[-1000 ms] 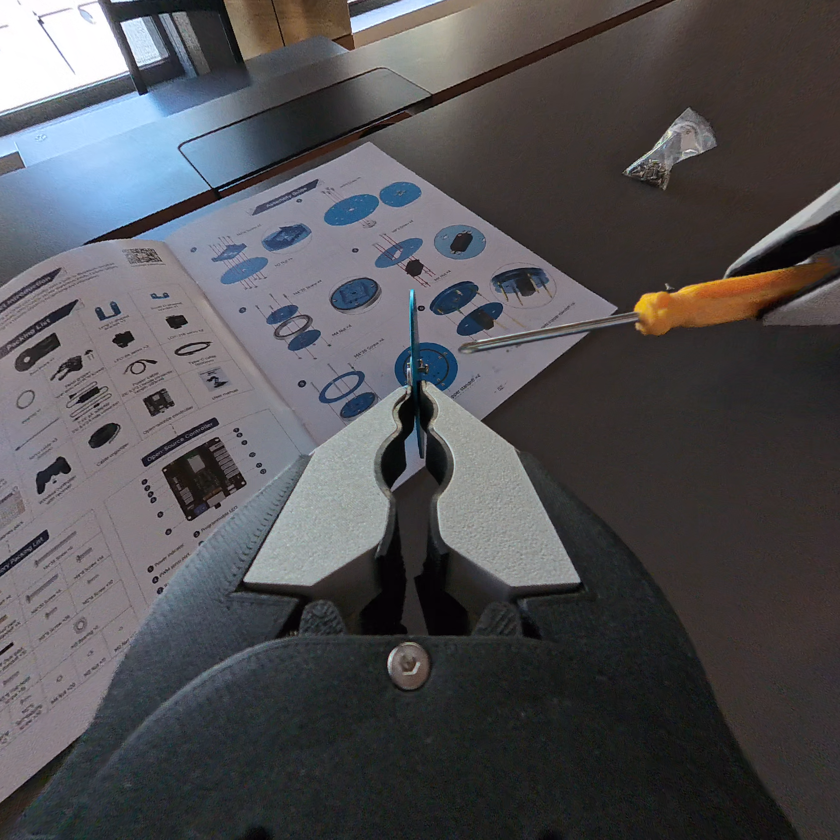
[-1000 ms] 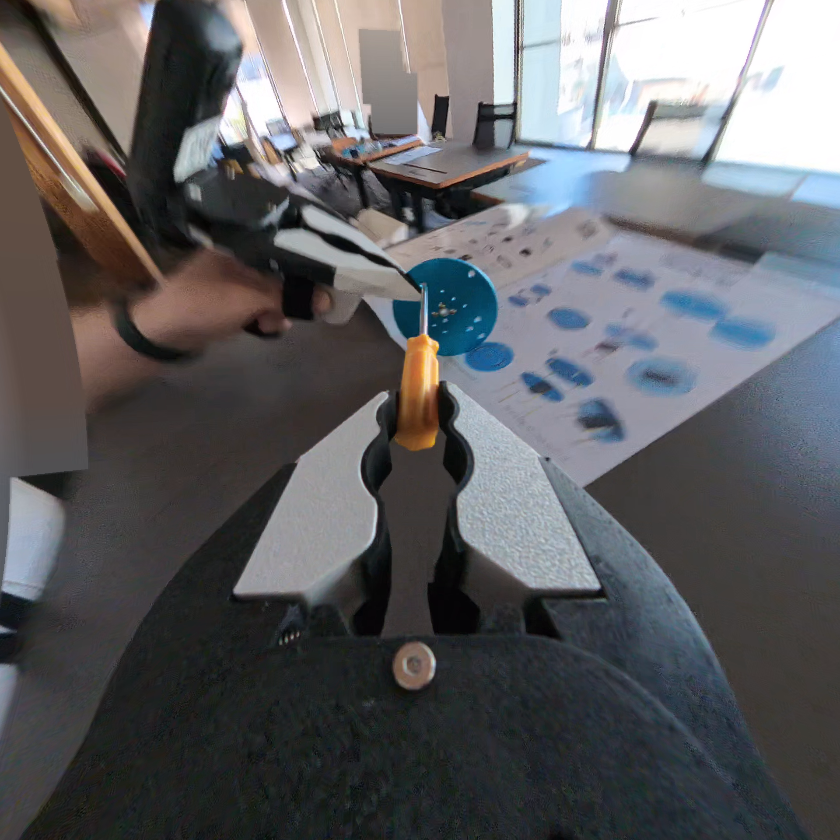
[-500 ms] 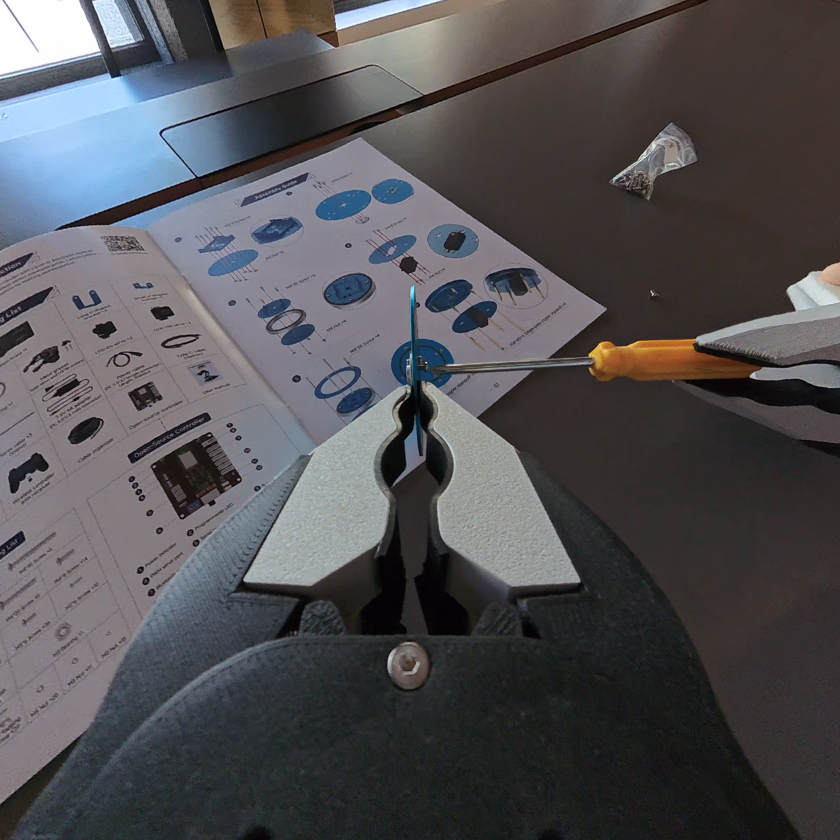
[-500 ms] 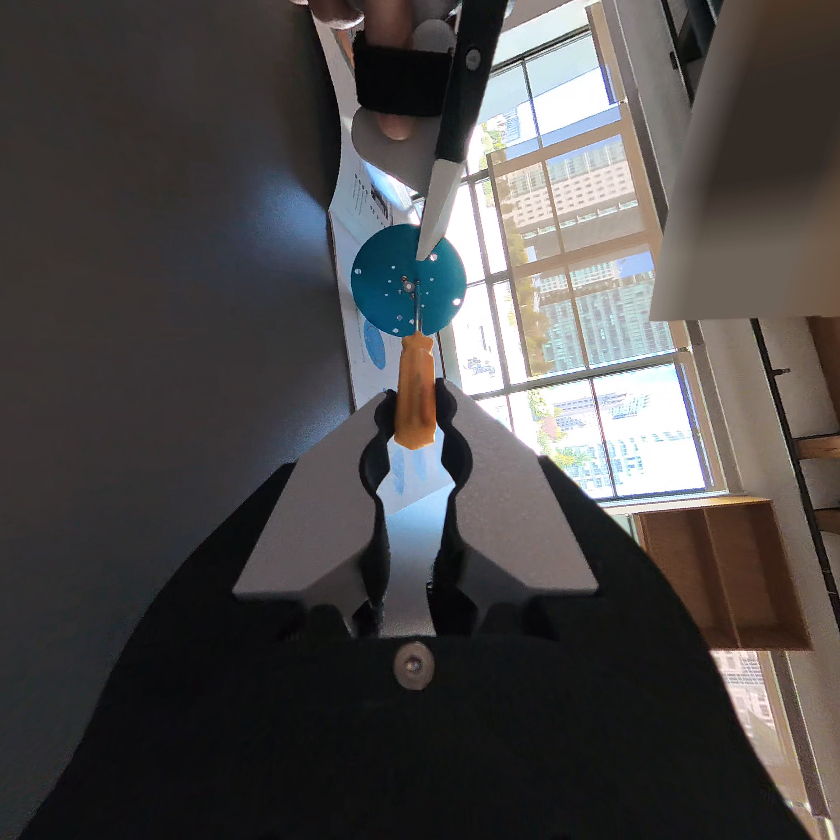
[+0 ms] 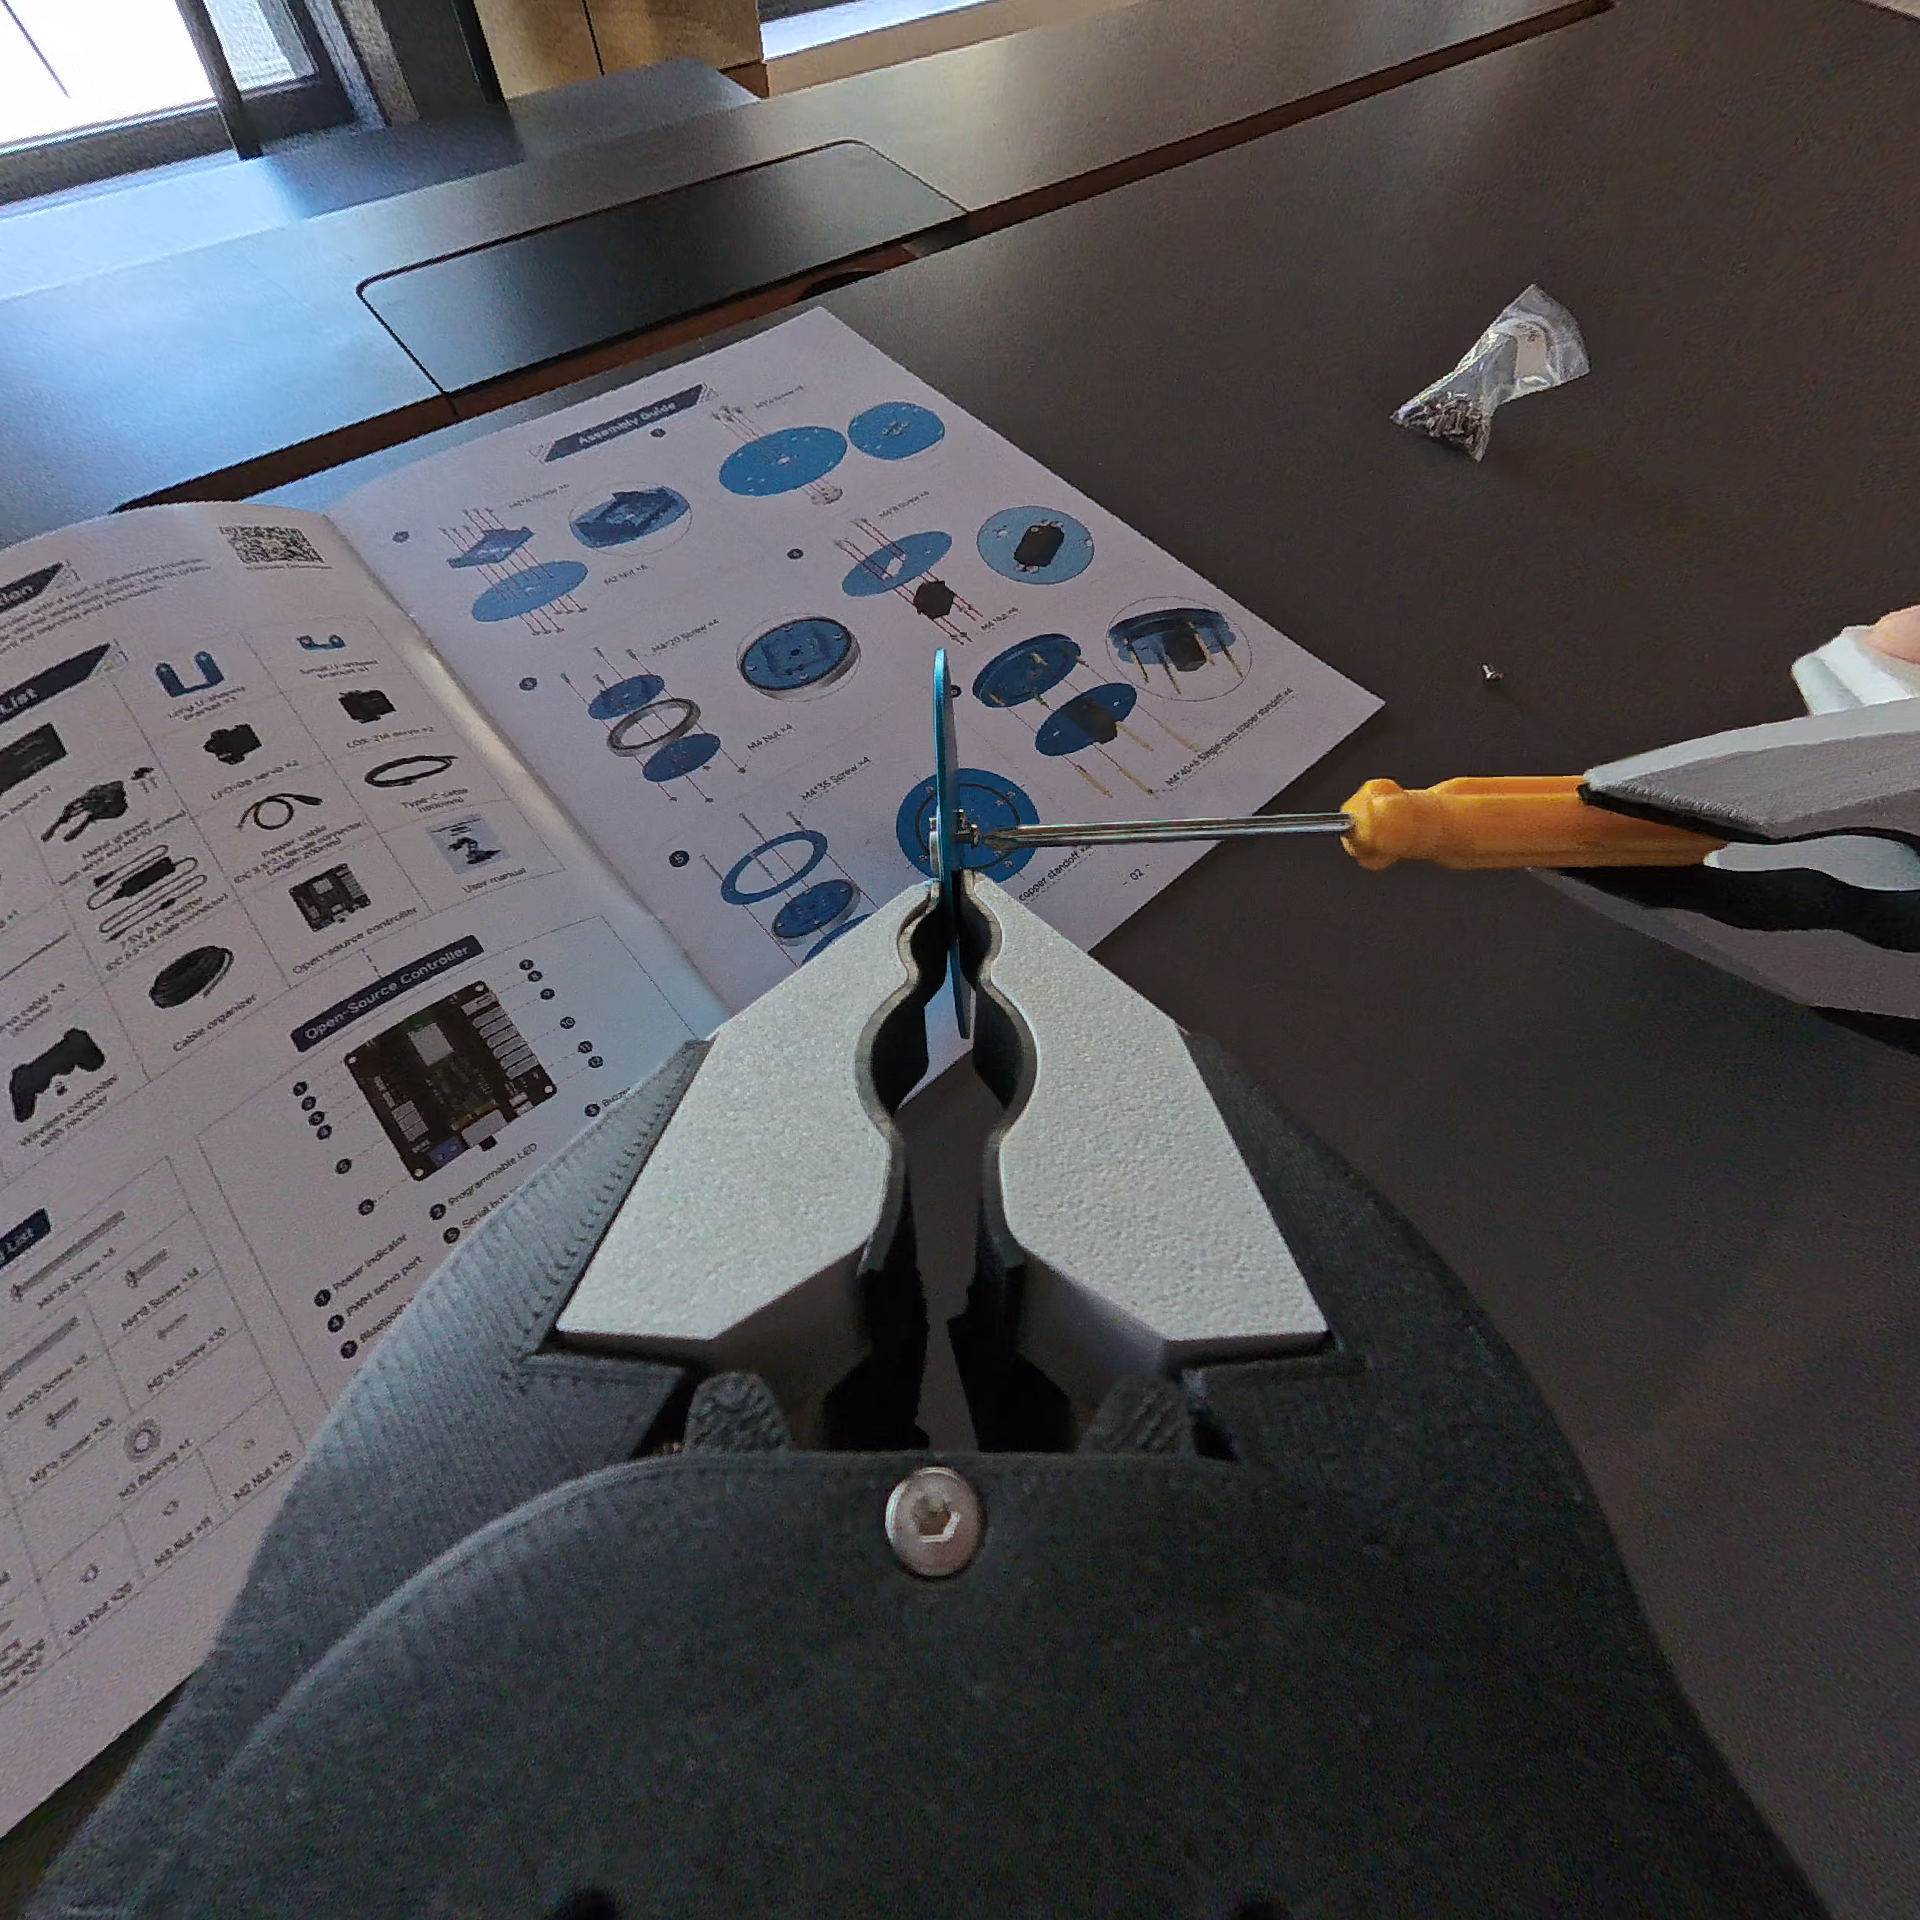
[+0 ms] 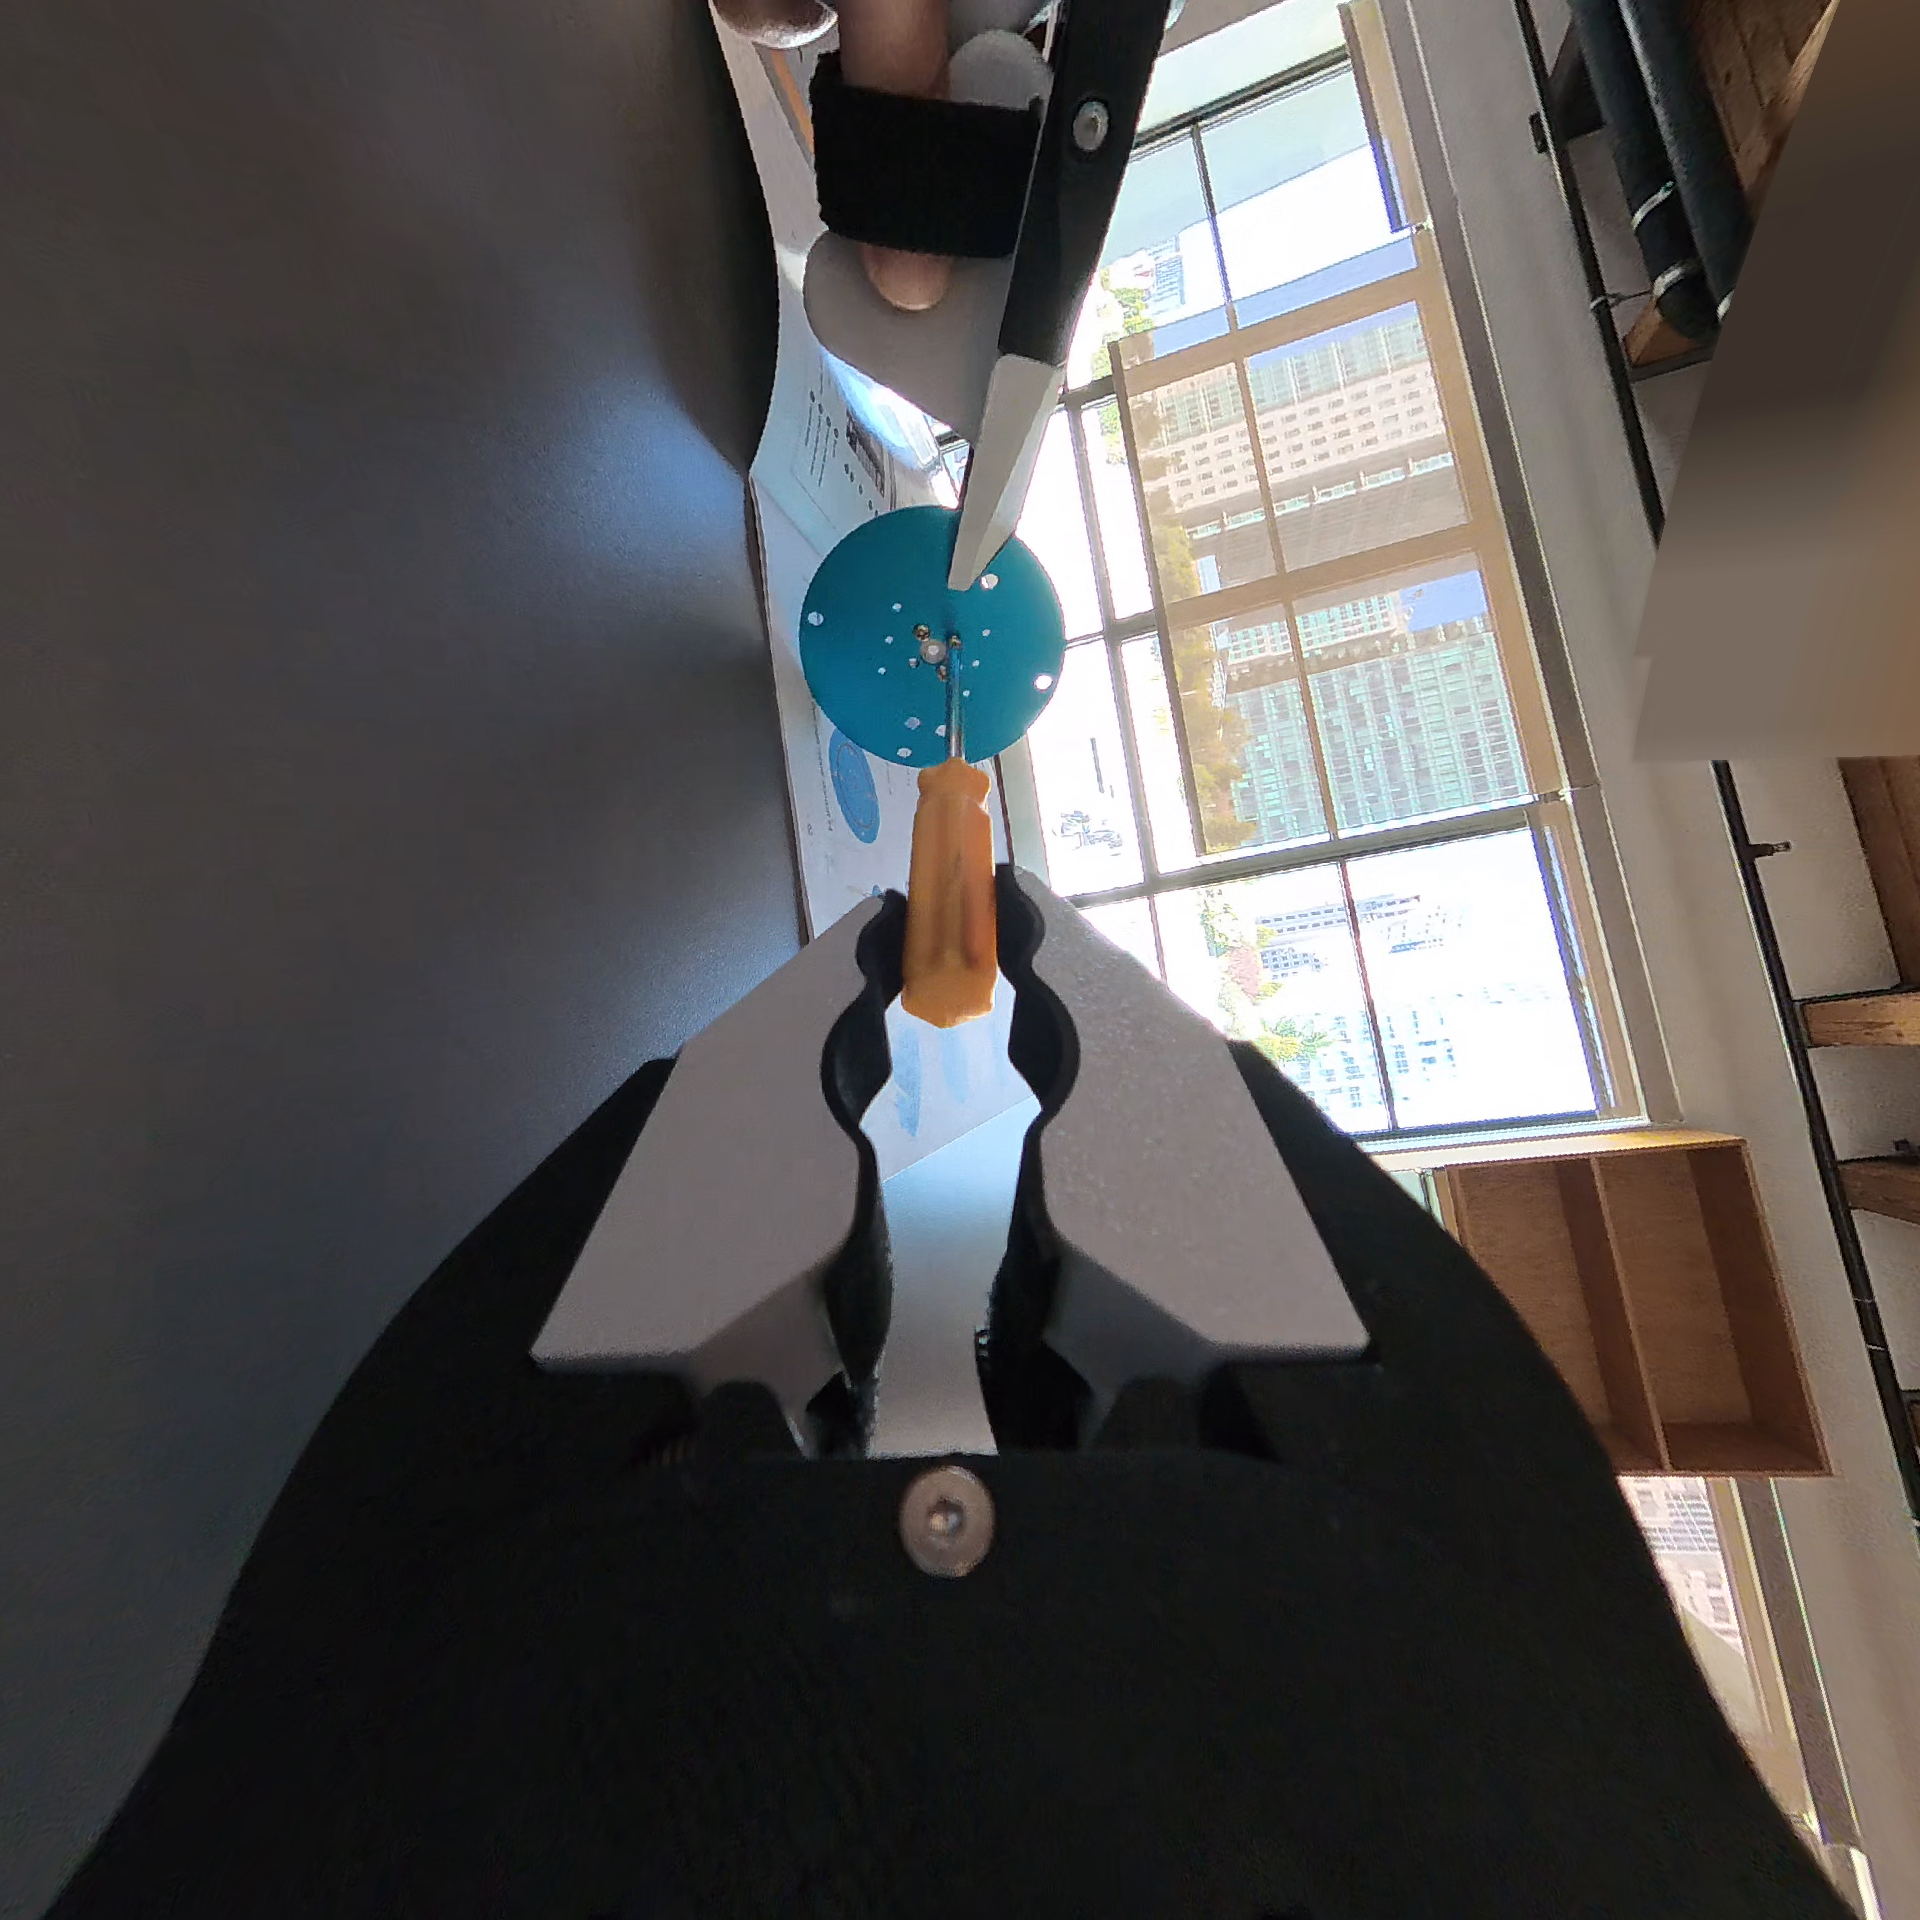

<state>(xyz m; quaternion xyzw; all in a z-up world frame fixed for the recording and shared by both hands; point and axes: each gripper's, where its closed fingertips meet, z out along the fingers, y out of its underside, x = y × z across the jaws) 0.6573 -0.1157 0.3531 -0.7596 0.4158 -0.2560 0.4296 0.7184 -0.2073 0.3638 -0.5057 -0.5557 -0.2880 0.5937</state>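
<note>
My left gripper (image 5: 951, 899) is shut on a thin blue metal disc (image 5: 943, 748), held upright and edge-on above an open instruction booklet (image 5: 436, 790). The disc's drilled face shows in the right wrist view (image 6: 883, 675), pinched at its rim by the left gripper's fingers (image 6: 997, 488). My right gripper (image 6: 951, 904) is shut on the orange handle of a small screwdriver (image 6: 945, 894). The screwdriver (image 5: 1507, 821) comes in level from the right, and its tip rests on a small screw (image 5: 961, 829) near the disc's centre.
A clear bag of small metal screws (image 5: 1491, 379) lies on the dark table (image 5: 1455, 1247) at the far right. One loose screw (image 5: 1493, 673) lies nearer, right of the booklet. A person's finger under a black strap (image 6: 904, 177) holds the left gripper. Windows and a wooden shelf box (image 6: 1631, 1299) stand behind. One gripper's finger ends stand about 12 centimeters off the other's.
The right gripper rolled onto its side and brought the screwdriver level, moving its tip left until it met the screw on the disc. The left gripper and disc stayed nearly still.
</note>
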